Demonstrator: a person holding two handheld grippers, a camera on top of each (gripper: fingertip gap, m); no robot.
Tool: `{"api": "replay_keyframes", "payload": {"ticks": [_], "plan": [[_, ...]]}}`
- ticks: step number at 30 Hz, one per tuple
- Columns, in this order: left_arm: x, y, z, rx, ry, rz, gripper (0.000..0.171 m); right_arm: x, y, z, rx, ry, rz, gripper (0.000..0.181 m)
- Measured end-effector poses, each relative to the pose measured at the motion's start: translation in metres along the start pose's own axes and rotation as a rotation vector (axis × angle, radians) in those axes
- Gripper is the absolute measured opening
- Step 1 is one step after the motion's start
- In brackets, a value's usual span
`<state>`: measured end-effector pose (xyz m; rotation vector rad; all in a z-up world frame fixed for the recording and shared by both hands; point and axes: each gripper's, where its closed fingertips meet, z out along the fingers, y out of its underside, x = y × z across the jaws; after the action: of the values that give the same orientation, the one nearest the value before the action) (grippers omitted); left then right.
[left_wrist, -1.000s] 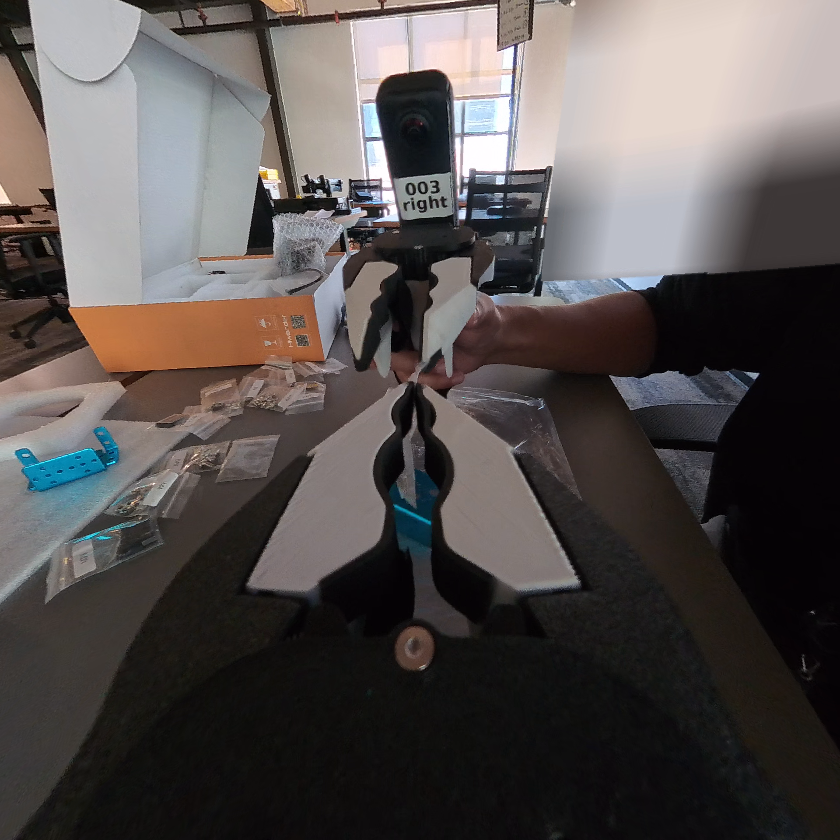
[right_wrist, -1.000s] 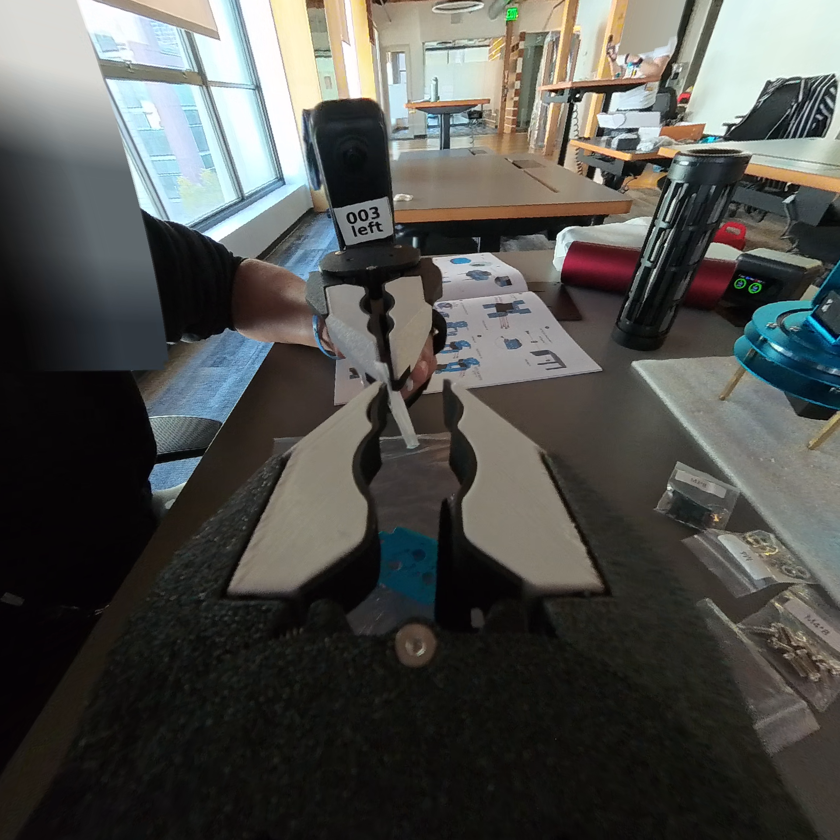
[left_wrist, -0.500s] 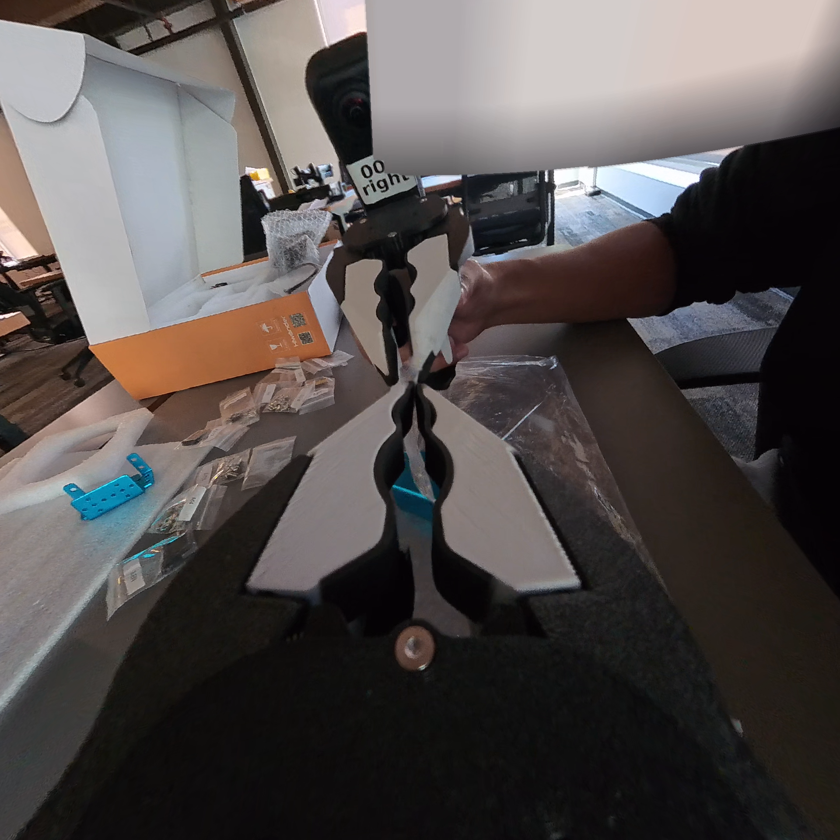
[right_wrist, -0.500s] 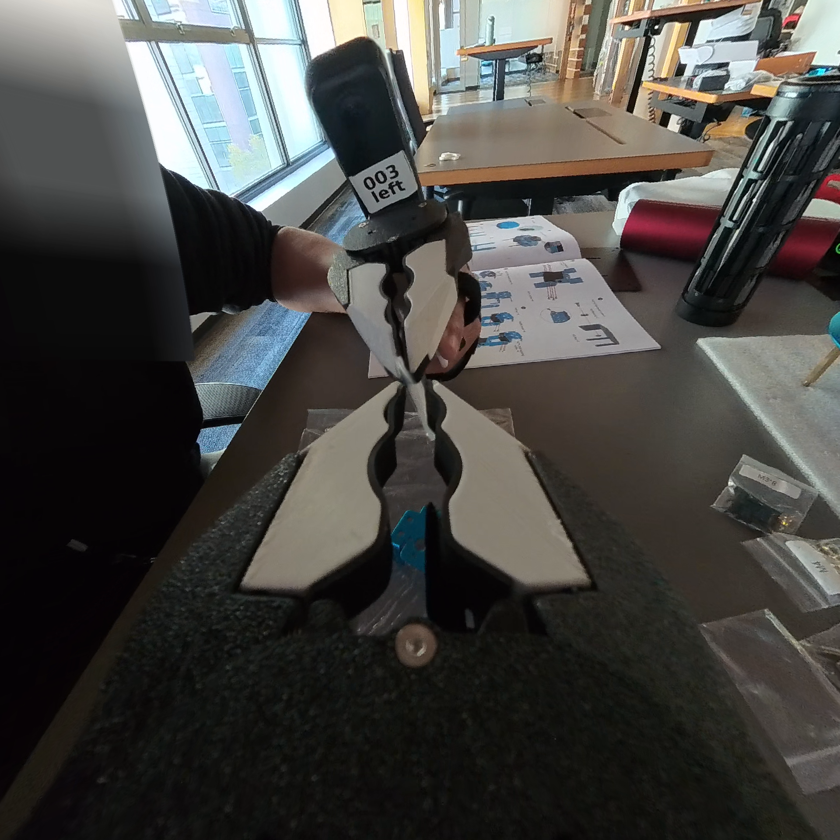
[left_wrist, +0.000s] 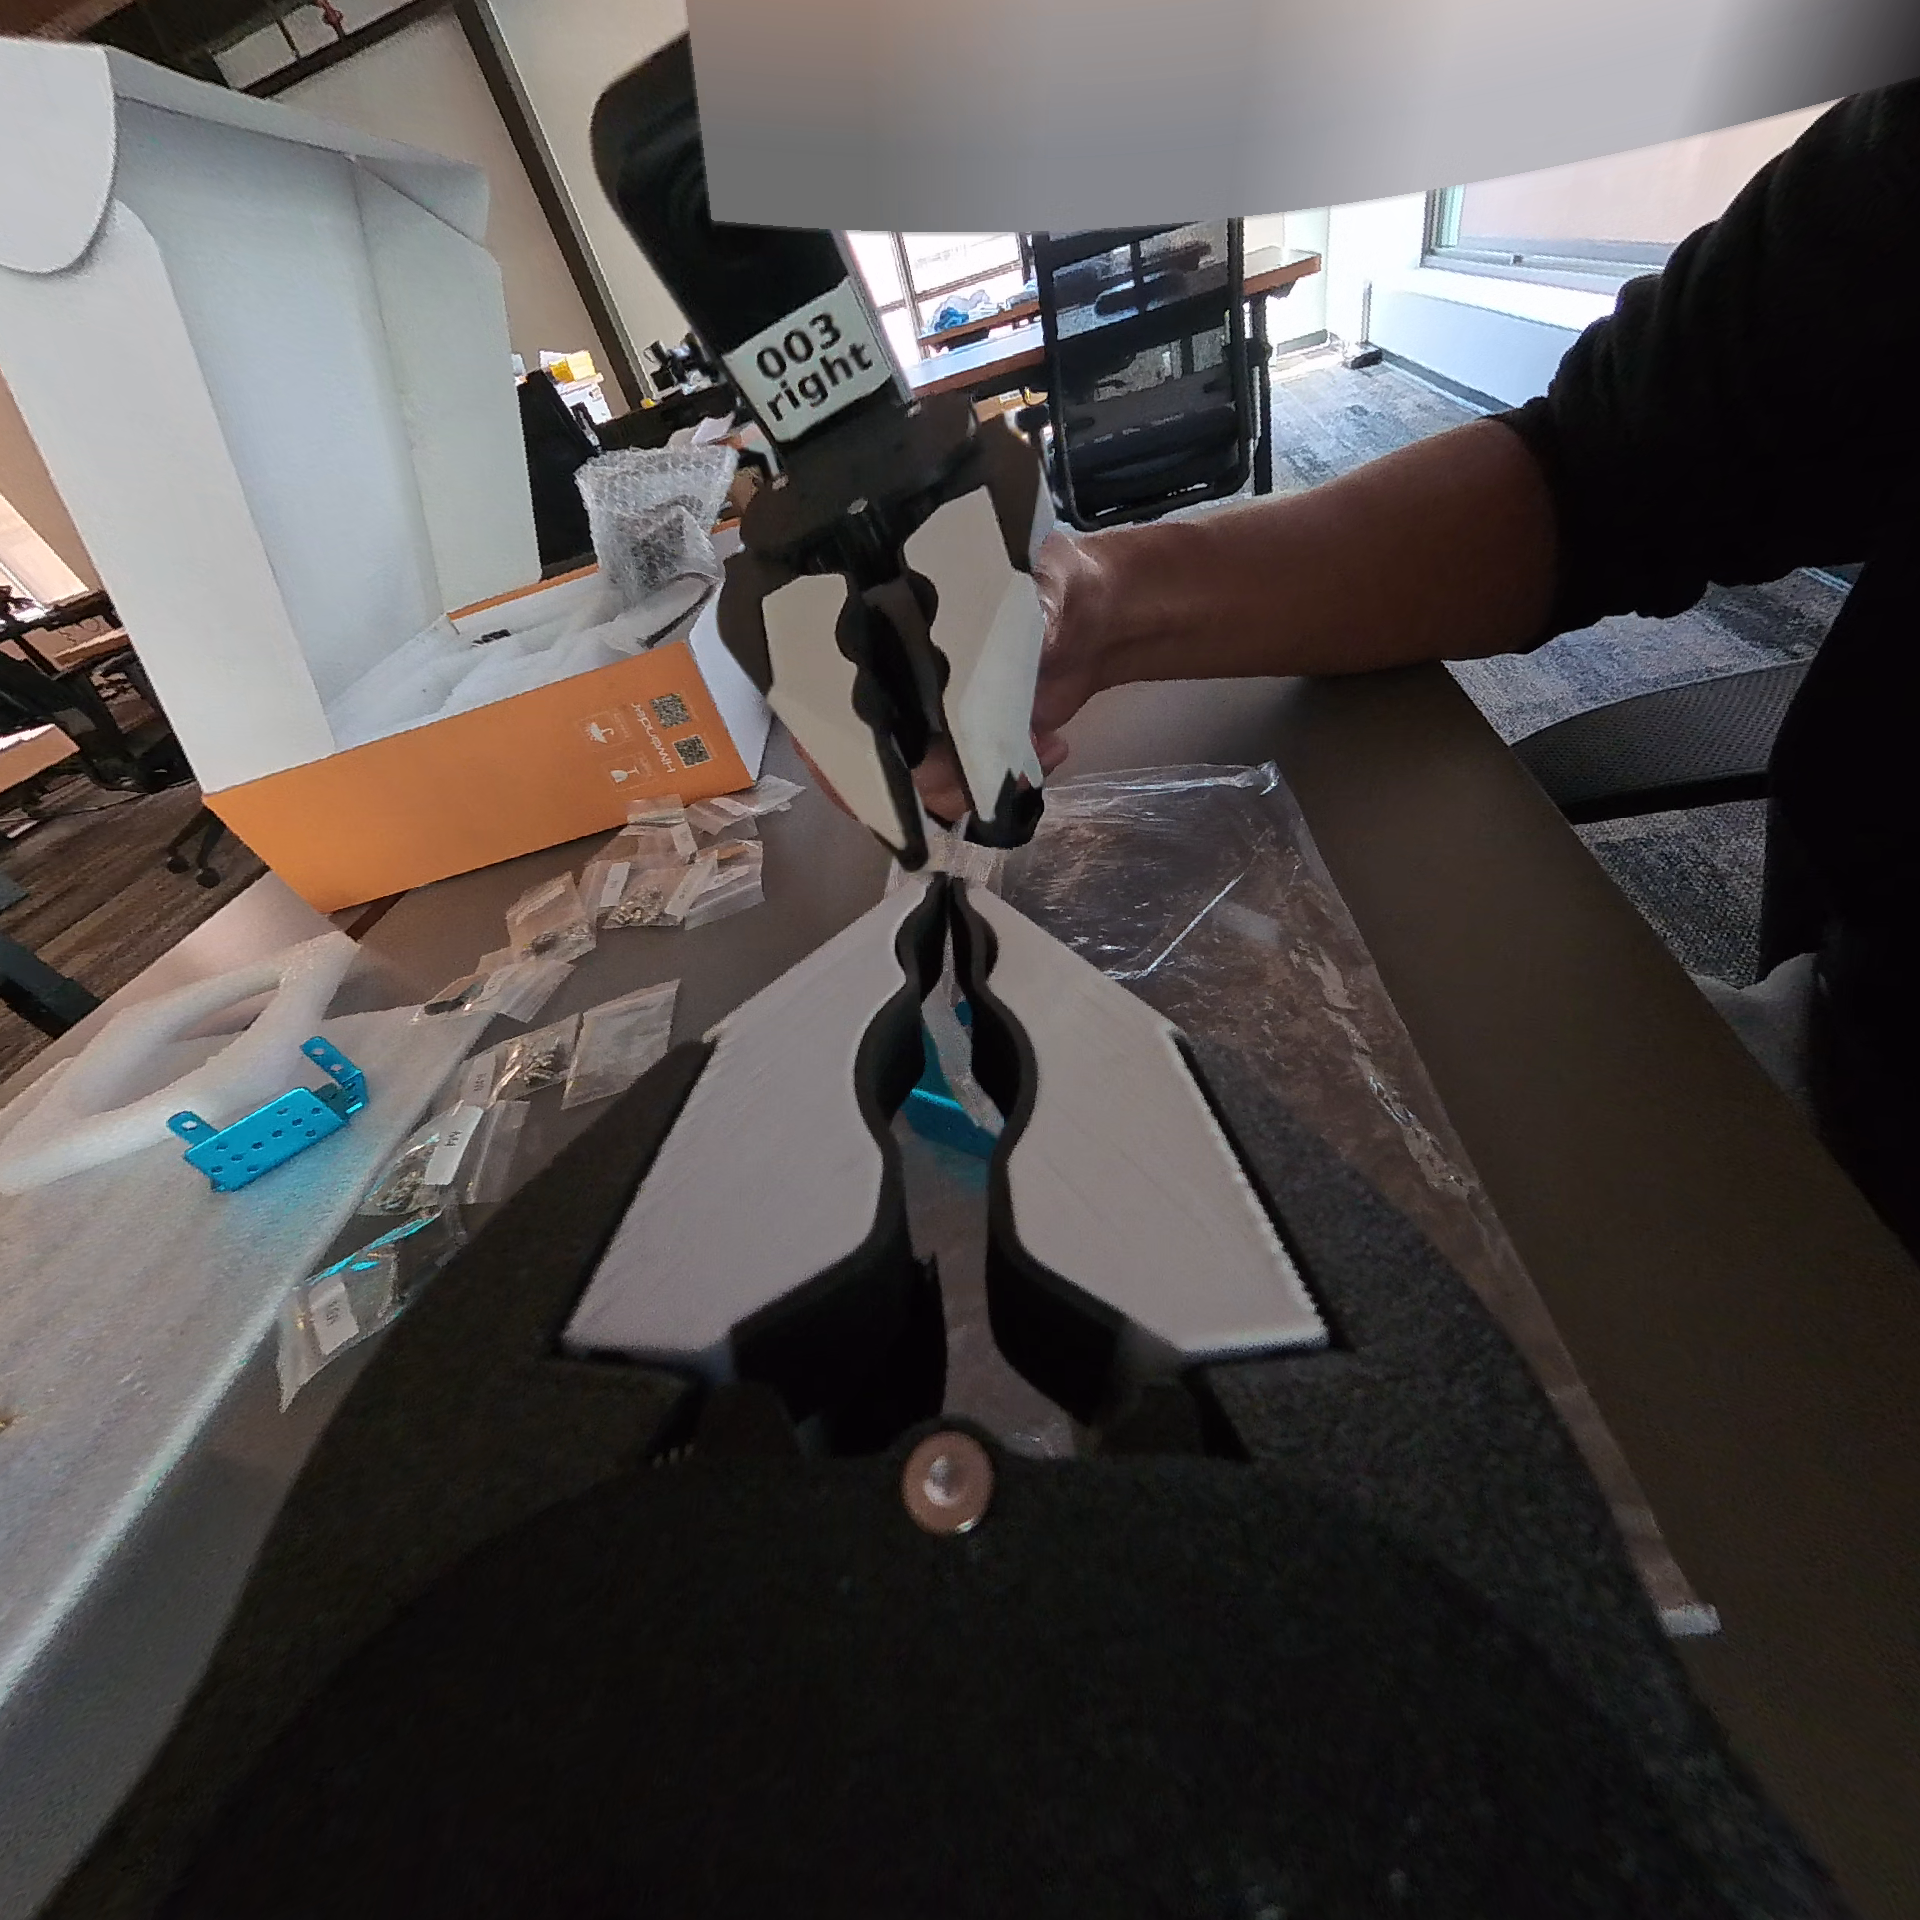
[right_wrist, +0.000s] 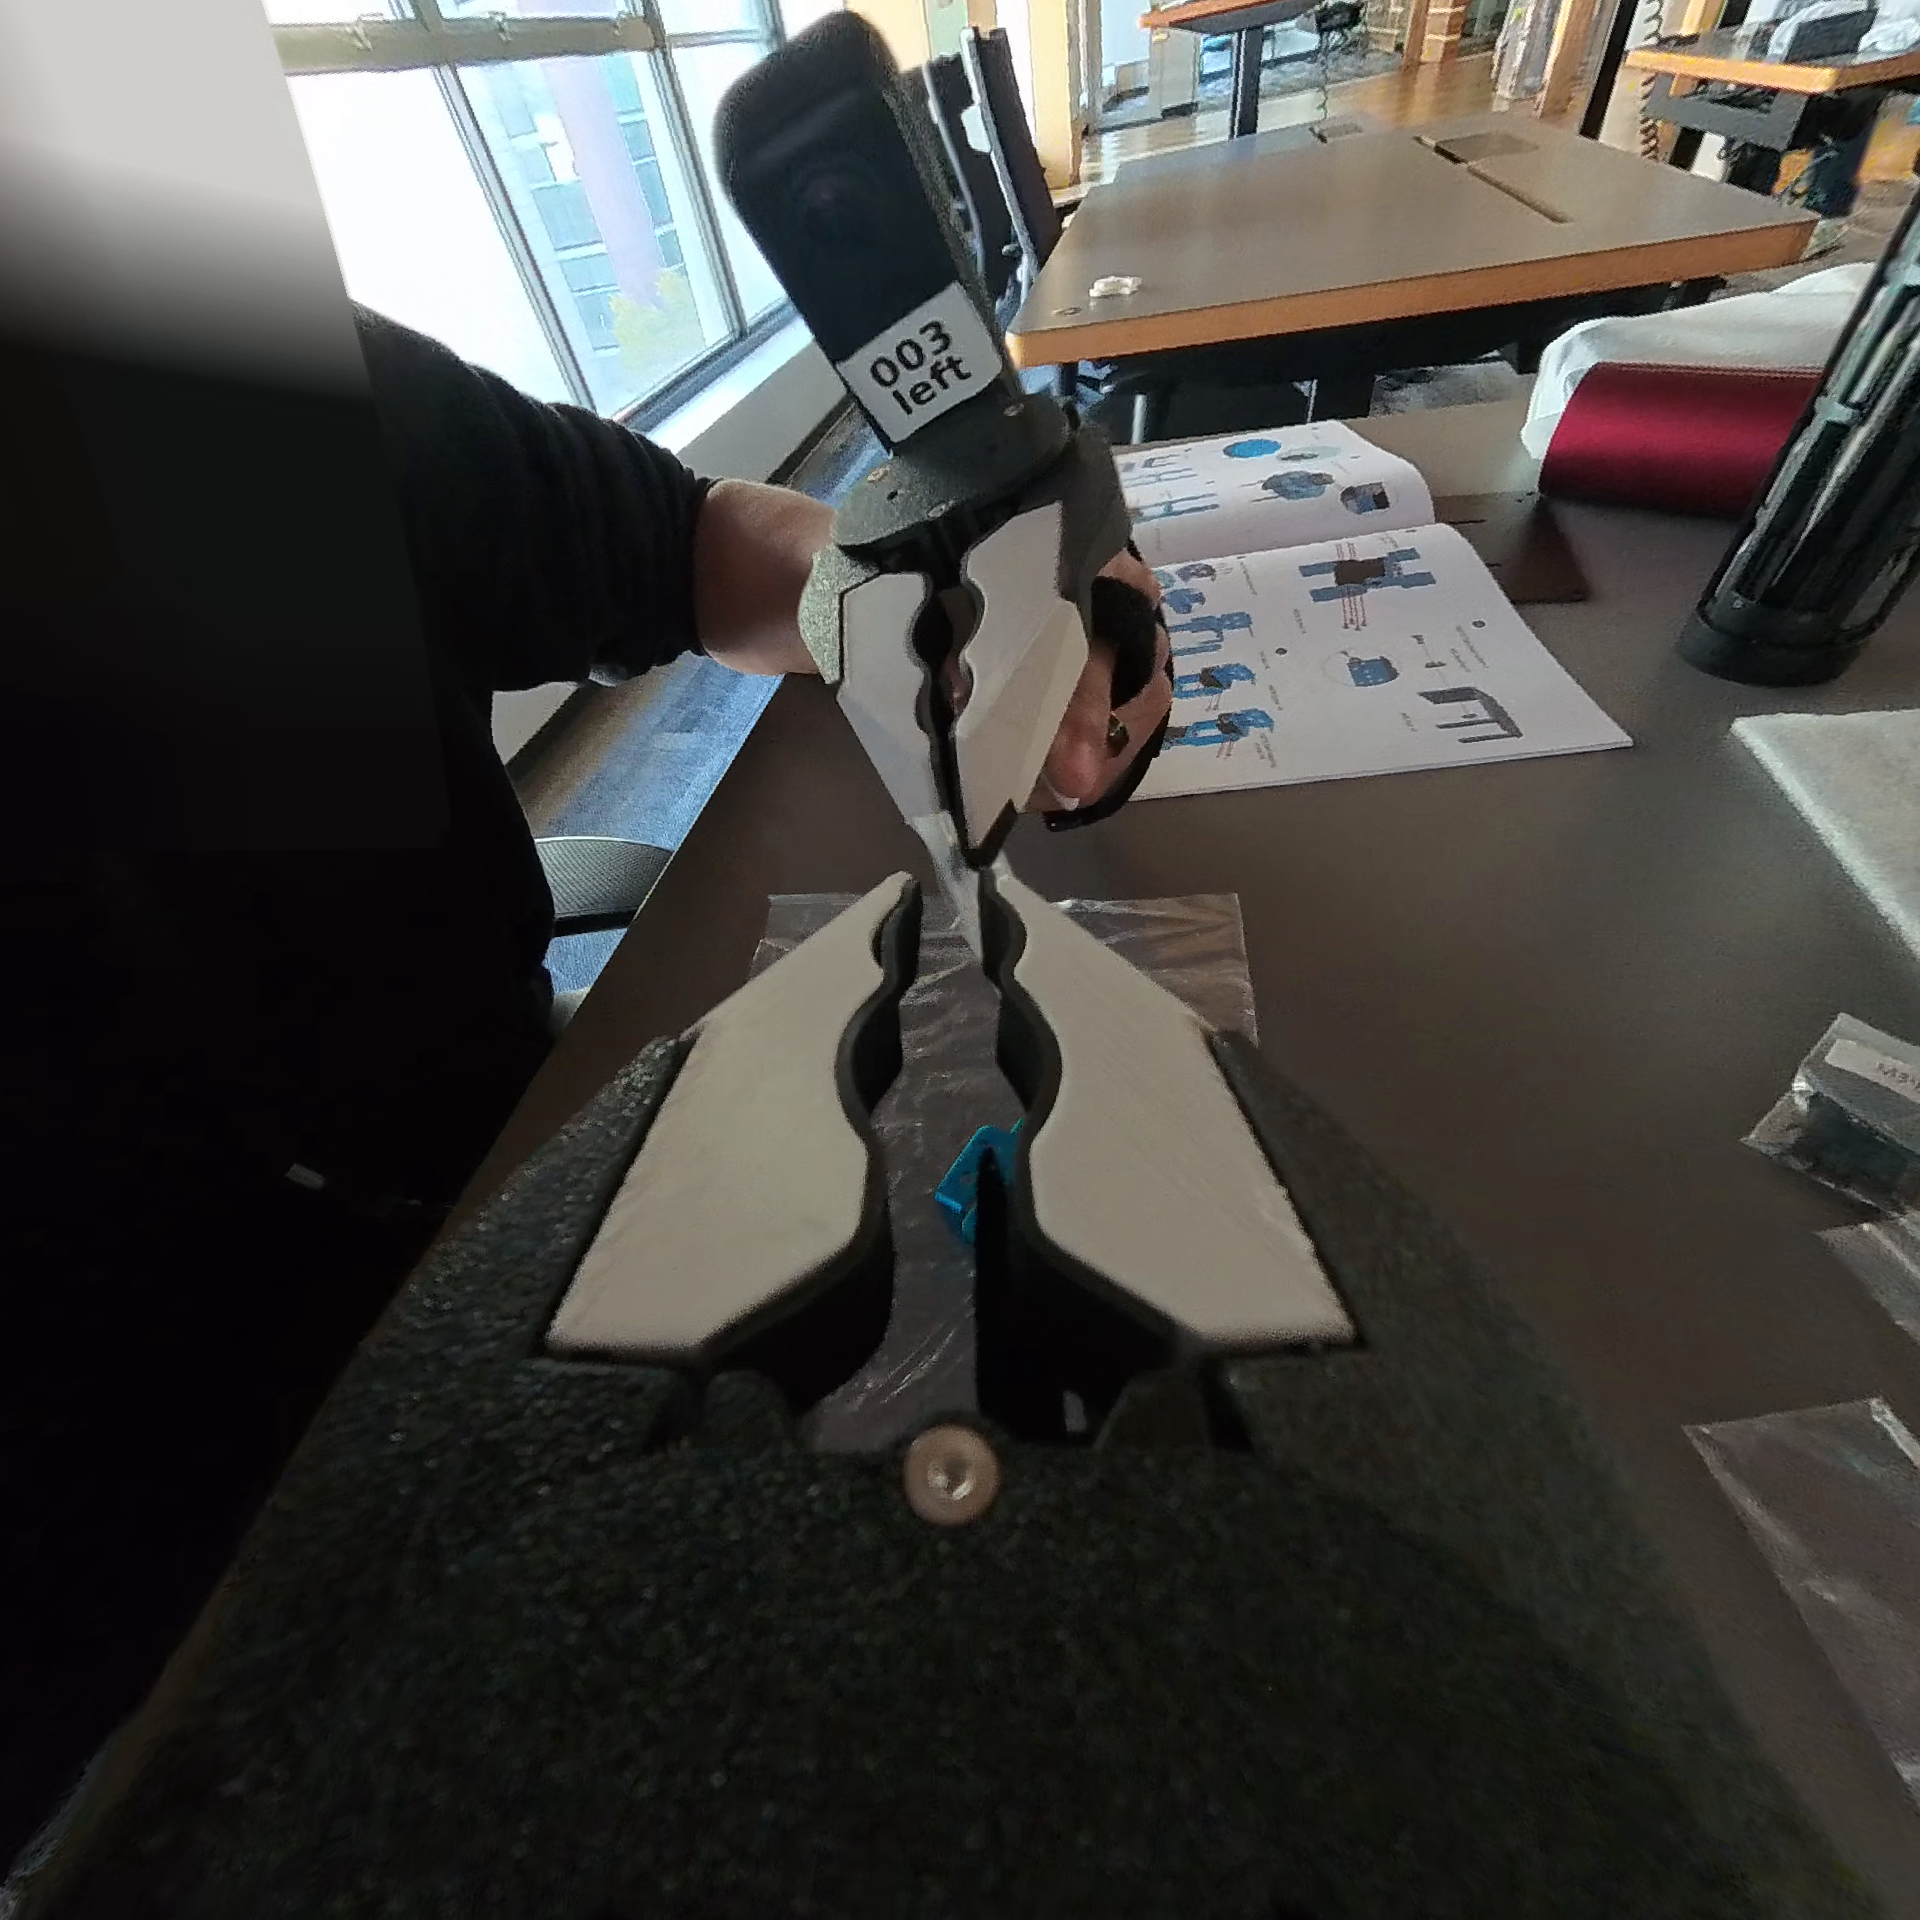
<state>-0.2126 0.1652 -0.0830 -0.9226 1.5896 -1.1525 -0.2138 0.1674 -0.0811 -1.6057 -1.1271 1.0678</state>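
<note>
My left gripper (left_wrist: 945, 891) is shut on the top edge of a small clear plastic bag (right_wrist: 935, 1049) that holds a blue metal bracket (right_wrist: 971, 1174). The bag hangs in the air above the dark table (right_wrist: 1455, 987). The bracket also shows between my left fingers (left_wrist: 940, 1112). My right gripper (right_wrist: 951, 883) faces the left one tip to tip, its jaws narrowly apart around the hanging bag, with the film against its right finger. From the other side, the left gripper (right_wrist: 961, 847) and right gripper (left_wrist: 961, 842) almost touch. A larger empty clear bag (left_wrist: 1195, 935) lies flat below.
An open orange and white box (left_wrist: 468, 769) stands far left, with small bags of screws (left_wrist: 623, 904) and a blue bracket (left_wrist: 275, 1132) on white foam. An open booklet (right_wrist: 1351, 644), a black cylinder (right_wrist: 1818, 520), a red roll (right_wrist: 1683, 436) and more small bags (right_wrist: 1849, 1122) lie opposite.
My right gripper's jaws have narrowed from wide open to a small gap around the bag. Both grippers have tilted and drawn closer tip to tip. The left stays shut on the bag.
</note>
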Motion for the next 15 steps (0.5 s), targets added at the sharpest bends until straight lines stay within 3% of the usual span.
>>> {"api": "replay_keyframes", "payload": {"ticks": [15], "plan": [[0.0002, 0.0021, 0.0009, -0.005, 0.001, -0.008, 0.0, 0.0076, -0.0004, -0.0019, 0.008, 0.035, 0.003, 0.015]]}}
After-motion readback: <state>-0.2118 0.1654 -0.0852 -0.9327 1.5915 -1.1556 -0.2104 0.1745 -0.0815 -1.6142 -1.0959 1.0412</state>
